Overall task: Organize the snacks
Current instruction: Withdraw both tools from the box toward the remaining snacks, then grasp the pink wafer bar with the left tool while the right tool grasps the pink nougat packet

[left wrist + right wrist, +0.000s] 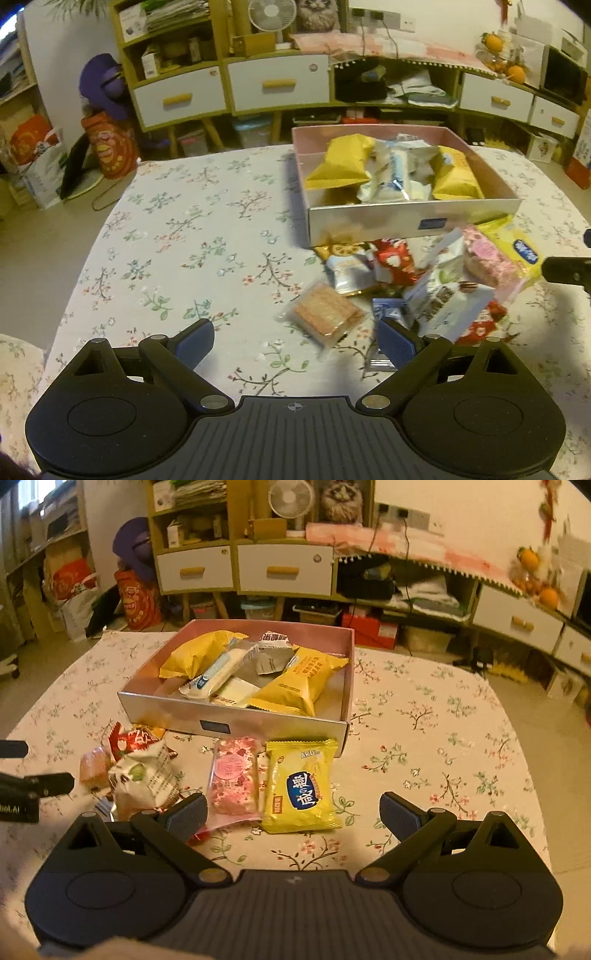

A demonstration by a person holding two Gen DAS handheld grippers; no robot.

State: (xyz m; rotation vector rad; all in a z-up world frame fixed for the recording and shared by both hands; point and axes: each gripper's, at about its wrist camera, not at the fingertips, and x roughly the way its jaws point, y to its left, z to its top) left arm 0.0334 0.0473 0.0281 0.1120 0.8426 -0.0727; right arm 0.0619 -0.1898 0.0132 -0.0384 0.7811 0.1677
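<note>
Floral tablecloth (184, 236) — drawer shelves (277, 85) behind — both claws (295, 341) (293, 812) wide, empty.

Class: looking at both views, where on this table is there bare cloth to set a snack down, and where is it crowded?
Free: the cloth left of the box, and right of the yellow packet. Crowded: the snack pile before the box.
</note>
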